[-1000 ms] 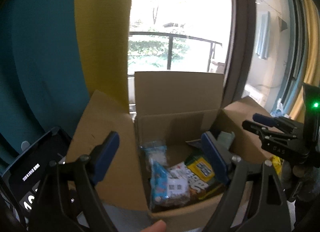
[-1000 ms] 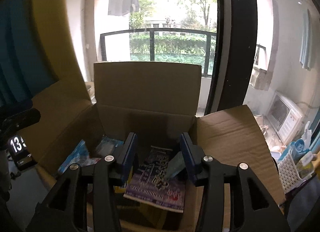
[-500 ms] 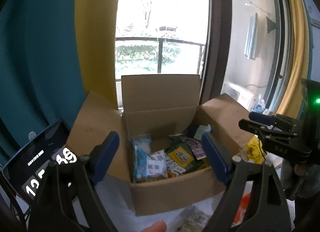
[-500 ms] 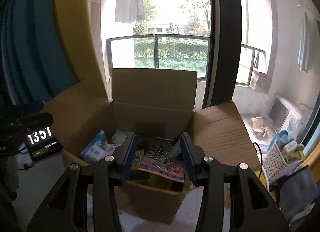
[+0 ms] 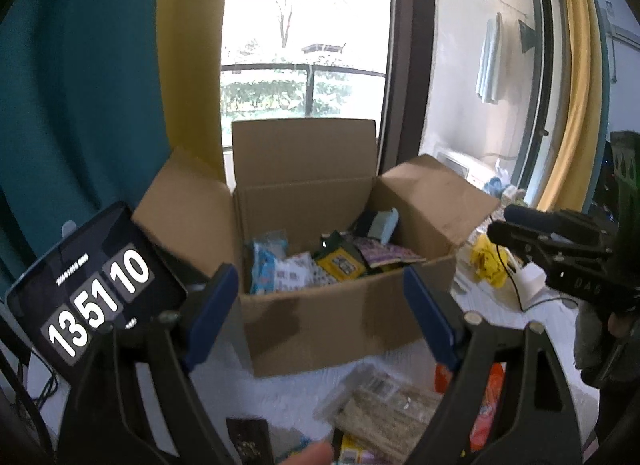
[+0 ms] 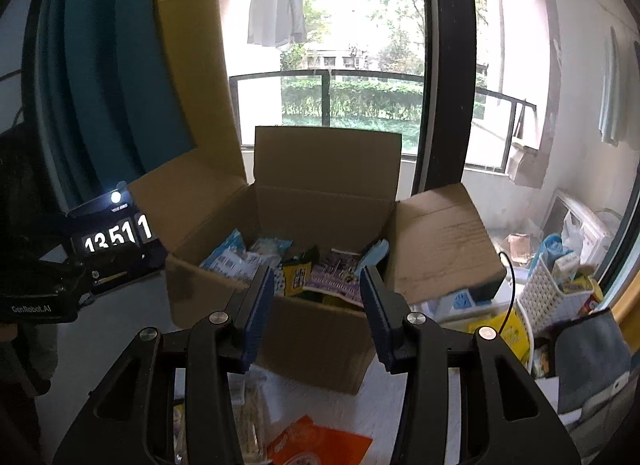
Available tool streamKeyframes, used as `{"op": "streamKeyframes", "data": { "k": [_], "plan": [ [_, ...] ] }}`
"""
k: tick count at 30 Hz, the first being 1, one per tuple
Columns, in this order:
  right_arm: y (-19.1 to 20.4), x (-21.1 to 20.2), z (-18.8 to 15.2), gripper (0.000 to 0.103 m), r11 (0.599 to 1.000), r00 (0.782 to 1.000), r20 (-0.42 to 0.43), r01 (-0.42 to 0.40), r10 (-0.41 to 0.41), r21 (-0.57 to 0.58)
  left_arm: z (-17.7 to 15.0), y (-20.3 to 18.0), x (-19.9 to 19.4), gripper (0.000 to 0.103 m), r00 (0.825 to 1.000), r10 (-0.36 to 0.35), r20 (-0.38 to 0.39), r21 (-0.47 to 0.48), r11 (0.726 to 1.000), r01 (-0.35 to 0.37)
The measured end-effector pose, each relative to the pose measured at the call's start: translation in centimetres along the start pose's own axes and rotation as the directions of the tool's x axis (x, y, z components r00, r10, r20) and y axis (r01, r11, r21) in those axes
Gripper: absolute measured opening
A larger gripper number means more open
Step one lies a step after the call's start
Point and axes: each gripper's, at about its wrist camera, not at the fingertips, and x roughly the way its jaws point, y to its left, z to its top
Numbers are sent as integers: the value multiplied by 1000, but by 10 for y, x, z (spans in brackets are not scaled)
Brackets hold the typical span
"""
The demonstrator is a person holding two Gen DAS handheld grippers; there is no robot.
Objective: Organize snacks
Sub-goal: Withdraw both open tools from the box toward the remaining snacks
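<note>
Nearest the left camera, loose snack packets lie on a white cloth (image 5: 280,389): a clear packet of pale biscuits (image 5: 384,405), an orange packet (image 6: 316,447) beside it, and a dark packet (image 5: 248,439) at the lower edge. A fingertip (image 5: 312,457) pokes in at the bottom of that view. Above these packets the left gripper (image 5: 320,313) hangs with its blue-padded jaws wide apart and nothing between them. The right gripper (image 6: 316,313) hangs beside it over the same cloth, its jaws about half apart and likewise empty.

Just past both grippers stands an open cardboard box (image 5: 340,325) with all its flaps (image 5: 304,149) up or out. Inside lie the sorted snacks: blue-and-white packets (image 5: 280,269) on the left, a yellow-and-black packet (image 5: 340,265) in the middle, a purple packet (image 6: 336,277) towards the right, and a pale blue packet (image 5: 384,221) propped in the far right corner.

Left of the box a tablet (image 5: 92,289) leans, showing a clock. To the right sits a white basket (image 6: 556,293) of odds and ends. Behind everything, a teal and yellow curtain (image 5: 80,105) hangs beside a window (image 6: 340,45) giving onto a balcony railing (image 6: 328,97).
</note>
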Motion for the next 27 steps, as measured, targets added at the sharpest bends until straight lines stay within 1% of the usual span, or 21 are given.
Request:
{"op": "streamKeyframes", "data": {
  "k": [6,16,20,25,26,27],
  "plan": [
    [4,-5,-18,48,1000,1000,-25,-11,12,15,-23,-2,-10,85,1000,-6,-26,7,1000,6],
    [8,-6,-49,48,999,997,-72,-32,34,17,-69,-3,-16,85,995,-10,-100,1,1000,10],
    [8,-6,-59,48,999,995,-90,-44,46,21,-93,0,-16,85,989,-22,-147,-23,1000,18],
    [8,0,-72,48,997,990,-121,-65,69,34,-121,6,-13,85,979,-12,-206,-43,999,3],
    [9,2,-75,50,997,989,-130,-73,77,34,-128,7,-13,85,976,-10,-219,-44,999,1],
    [10,4,-79,54,996,986,-140,-85,89,35,-134,8,-13,85,973,-10,-229,-48,999,-1]
  ]
}}
